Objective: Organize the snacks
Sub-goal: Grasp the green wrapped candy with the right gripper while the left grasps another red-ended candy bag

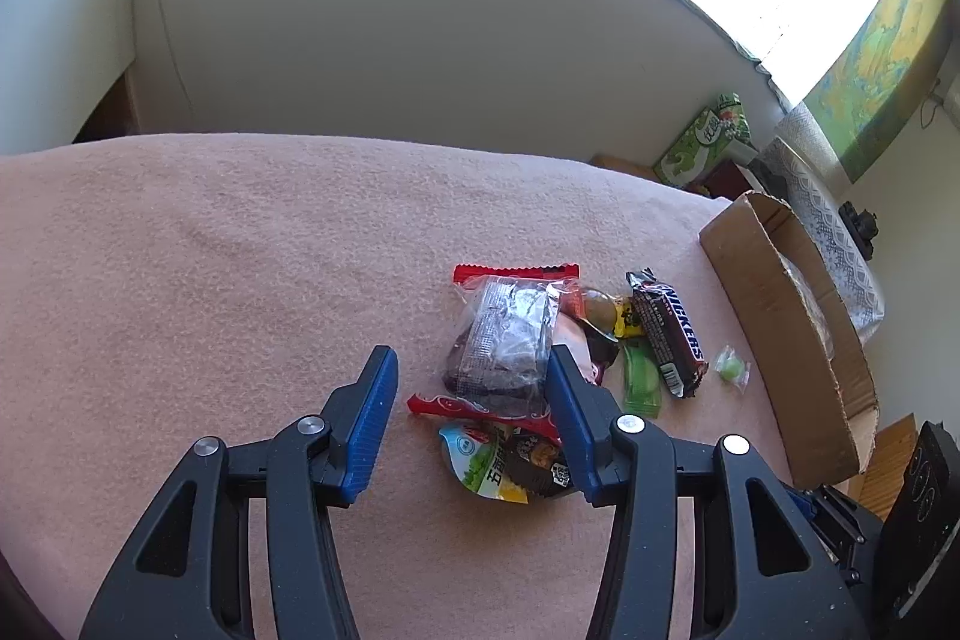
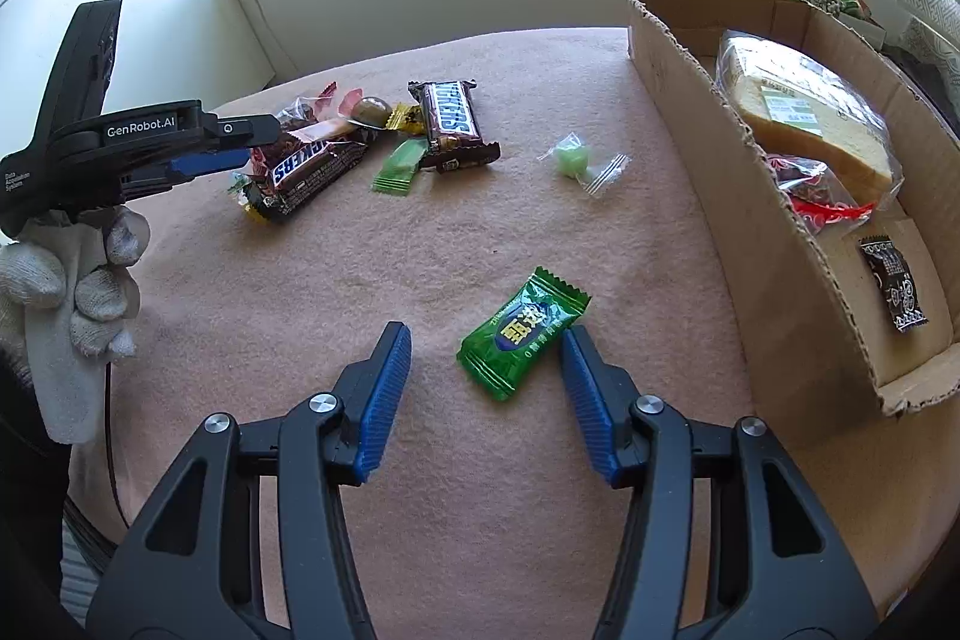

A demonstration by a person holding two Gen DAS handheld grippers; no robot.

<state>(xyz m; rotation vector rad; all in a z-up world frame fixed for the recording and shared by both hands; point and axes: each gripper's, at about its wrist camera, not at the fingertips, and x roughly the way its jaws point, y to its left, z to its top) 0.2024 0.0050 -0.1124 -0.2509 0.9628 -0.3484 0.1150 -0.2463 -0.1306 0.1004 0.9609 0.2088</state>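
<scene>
Right gripper (image 2: 486, 346): jaws apart, nothing clamped. Green candy packet (image 2: 523, 335) lies flat on the pink blanket (image 2: 300, 292) between the pads, its corner just at the right pad; contact cannot be told. Bare blanket all round the packet toward the near edge.

Left gripper (image 1: 471, 370): jaws apart, holding nothing, over the near side of the snack pile. Clear packet of dark sweets (image 1: 504, 340) sits just beside the right pad. Gloved hand (image 2: 72, 268) carries this gripper.

Farther in: two Snickers bars (image 2: 451, 124), a light green wrapper (image 2: 397, 166), and a small round green candy (image 2: 570, 160) lying apart toward the box.

Cardboard box (image 2: 690, 100) stands along the blanket's right edge, holding wrapped bread (image 2: 804, 112). Left half of the blanket, up to the far edge, is open.
</scene>
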